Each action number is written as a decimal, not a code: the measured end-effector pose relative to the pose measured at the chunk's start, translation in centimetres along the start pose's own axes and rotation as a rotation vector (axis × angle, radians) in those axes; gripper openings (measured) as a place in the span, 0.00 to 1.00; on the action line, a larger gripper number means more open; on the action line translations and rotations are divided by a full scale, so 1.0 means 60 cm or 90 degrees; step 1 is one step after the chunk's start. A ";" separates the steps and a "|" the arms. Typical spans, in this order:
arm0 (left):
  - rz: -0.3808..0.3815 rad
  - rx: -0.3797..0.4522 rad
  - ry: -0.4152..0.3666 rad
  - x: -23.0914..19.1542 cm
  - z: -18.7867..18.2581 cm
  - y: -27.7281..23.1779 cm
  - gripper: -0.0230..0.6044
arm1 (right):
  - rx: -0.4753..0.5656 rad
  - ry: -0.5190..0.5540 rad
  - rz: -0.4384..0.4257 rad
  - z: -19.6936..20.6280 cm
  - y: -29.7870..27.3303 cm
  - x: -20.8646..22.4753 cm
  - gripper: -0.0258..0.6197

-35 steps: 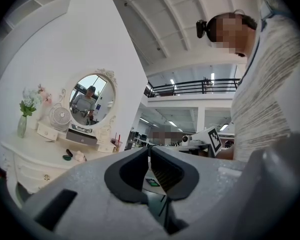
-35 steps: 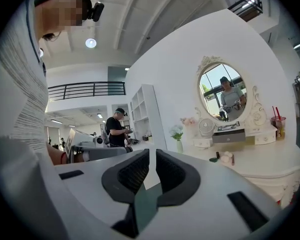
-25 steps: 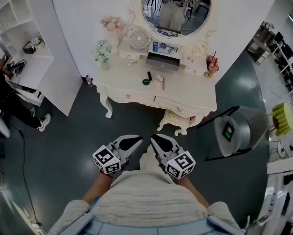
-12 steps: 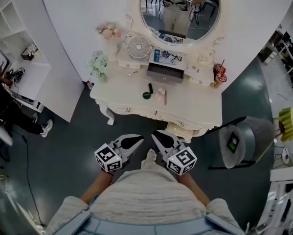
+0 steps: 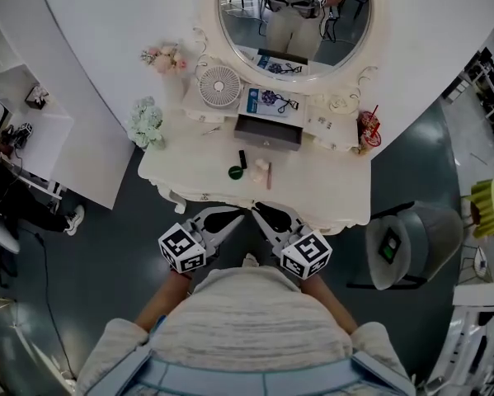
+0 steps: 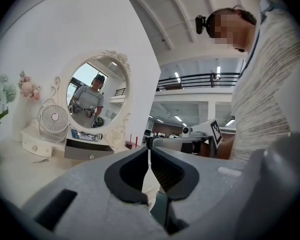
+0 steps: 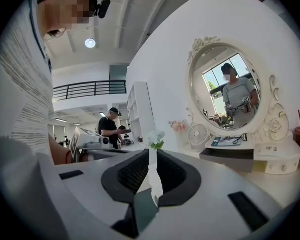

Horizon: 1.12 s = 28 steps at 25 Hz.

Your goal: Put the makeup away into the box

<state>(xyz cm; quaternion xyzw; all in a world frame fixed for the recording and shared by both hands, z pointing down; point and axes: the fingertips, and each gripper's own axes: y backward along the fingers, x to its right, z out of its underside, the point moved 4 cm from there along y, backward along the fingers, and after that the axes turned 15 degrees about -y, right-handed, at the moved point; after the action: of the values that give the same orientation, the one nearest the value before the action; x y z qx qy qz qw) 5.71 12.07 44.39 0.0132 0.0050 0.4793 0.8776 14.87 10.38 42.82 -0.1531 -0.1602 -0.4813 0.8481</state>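
The left gripper [image 5: 238, 215] and right gripper [image 5: 259, 209] hang with jaws shut and empty at the near edge of the table [image 5: 329, 190], the makeup [image 5: 261, 168] just ahead before the box [image 5: 267, 132], its pencil [image 5: 269, 176] lying end-on, nearest the right.
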 end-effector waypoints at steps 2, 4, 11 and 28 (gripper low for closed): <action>-0.008 0.005 0.001 -0.017 -0.001 -0.014 0.06 | -0.001 0.006 -0.002 -0.012 -0.007 0.019 0.06; -0.012 0.009 0.002 -0.030 0.002 -0.026 0.06 | -0.002 0.010 0.000 -0.017 -0.011 0.037 0.06; -0.003 -0.009 0.016 -0.067 0.021 -0.041 0.06 | -0.014 -0.007 0.019 -0.018 -0.036 0.073 0.06; 0.095 0.004 -0.002 -0.235 -0.006 -0.052 0.06 | 0.003 -0.002 0.093 -0.050 -0.178 0.097 0.06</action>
<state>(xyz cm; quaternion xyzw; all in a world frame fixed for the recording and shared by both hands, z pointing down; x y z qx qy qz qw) 0.69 -1.48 43.91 0.0170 0.0039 0.5432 0.8394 8.80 -0.54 43.69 -0.1633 -0.1507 -0.4176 0.8810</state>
